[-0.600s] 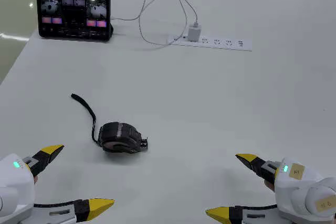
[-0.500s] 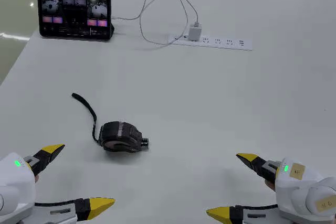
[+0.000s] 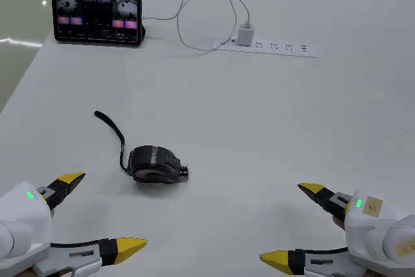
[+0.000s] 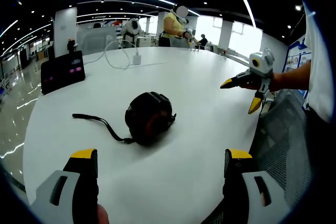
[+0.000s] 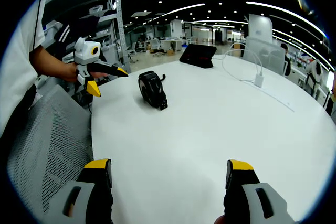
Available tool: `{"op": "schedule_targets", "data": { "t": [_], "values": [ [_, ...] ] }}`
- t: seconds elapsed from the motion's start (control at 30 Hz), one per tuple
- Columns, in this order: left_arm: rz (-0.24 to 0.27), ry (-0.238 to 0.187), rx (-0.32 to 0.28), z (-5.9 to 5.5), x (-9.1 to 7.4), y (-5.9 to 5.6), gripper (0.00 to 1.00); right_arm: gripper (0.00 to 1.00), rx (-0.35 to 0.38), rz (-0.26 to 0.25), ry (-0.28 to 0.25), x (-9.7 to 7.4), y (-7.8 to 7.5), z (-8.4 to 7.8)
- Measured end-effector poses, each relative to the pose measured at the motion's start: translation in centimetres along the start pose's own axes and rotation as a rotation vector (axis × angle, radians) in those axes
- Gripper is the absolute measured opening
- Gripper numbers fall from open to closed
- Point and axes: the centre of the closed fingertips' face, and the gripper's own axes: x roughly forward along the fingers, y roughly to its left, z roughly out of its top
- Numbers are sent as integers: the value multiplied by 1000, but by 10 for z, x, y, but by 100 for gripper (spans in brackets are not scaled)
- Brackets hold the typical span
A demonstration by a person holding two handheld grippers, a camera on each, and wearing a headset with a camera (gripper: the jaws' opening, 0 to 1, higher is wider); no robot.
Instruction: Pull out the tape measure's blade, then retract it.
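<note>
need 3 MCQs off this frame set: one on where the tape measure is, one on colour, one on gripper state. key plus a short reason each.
1. Where is the tape measure?
A. Clamped in a gripper
B. Lying on the table, apart from both grippers
C. On the floor

2. What colour are the jaw tips of the grippers?
A. Yellow
B. Red
C. Blue

3. What state are the left gripper and the right gripper in?
A. Both shut
B. Left shut on the strap, right open
C. Both open, holding nothing

Key:
1 B: the head view shows it on the white surface, with bare table between it and either gripper.
2 A: the tips are yellow in the head view and in both gripper views.
3 C: each gripper view shows its own jaws wide apart with nothing between them.
</note>
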Motion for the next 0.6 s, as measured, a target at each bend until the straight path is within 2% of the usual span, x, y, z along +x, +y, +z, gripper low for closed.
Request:
{"op": "schedule_targets", "data": {
  "t": [0.6],
  "values": [
    [0,-2,9,5,3,5,95,88,-1,4,2,2,-1,0]
  ]
}}
